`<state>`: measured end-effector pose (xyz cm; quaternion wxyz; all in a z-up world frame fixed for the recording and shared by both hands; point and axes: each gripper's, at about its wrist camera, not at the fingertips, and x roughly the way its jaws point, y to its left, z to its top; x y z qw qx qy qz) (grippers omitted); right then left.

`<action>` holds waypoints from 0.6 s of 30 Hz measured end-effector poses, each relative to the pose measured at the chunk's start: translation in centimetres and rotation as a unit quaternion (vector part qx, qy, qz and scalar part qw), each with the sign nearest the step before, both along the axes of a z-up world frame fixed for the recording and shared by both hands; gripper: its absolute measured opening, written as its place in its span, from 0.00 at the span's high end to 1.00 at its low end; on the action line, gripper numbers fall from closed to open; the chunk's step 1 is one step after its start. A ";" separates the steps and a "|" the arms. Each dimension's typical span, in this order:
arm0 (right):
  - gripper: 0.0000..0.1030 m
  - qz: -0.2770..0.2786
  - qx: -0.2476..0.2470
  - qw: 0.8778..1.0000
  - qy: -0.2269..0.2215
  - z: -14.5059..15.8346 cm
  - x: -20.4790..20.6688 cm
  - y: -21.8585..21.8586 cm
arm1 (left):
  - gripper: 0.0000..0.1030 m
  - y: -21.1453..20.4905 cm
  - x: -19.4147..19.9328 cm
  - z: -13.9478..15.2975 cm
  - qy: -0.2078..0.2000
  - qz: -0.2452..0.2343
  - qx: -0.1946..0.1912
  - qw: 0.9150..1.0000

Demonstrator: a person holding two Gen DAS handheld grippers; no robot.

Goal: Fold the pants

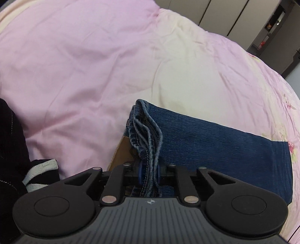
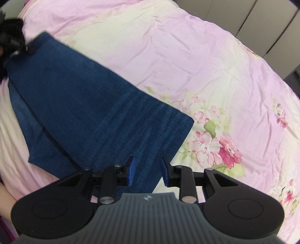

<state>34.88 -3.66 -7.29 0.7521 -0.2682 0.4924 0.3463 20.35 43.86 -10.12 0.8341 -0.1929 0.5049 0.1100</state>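
Here, the left tool [image 1: 149, 173] clamps the bunched hem of the folded blue denim pants [image 1: 215, 146] on the pink floral bedspread [image 1: 75, 65], while the right tool [image 2: 148, 171] hovers unclenched, straddling their near edge.

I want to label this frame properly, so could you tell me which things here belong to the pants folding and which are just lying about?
Part of the job:
- blue jeans
- left gripper, pinching the bunched hems
- right gripper, jaws apart over the denim

Lying about:
- dark garment with a pale band
- floral bedspread
- cupboard doors
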 end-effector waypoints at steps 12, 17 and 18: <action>1.00 -0.120 0.106 0.987 -0.008 -5.8 6.9 0.8 | 0.83 0.2 0.5 -1.1 0.011 -0.018 0.012 1.000; 1.00 -0.164 0.105 0.980 0.031 -10.6 9.7 0.8 | 0.79 0.7 1.0 -3.4 0.023 -0.012 0.007 1.000; 1.00 -0.160 0.098 0.982 0.033 -11.5 10.1 1.0 | 0.78 0.7 1.2 -3.7 0.024 -0.011 0.008 1.000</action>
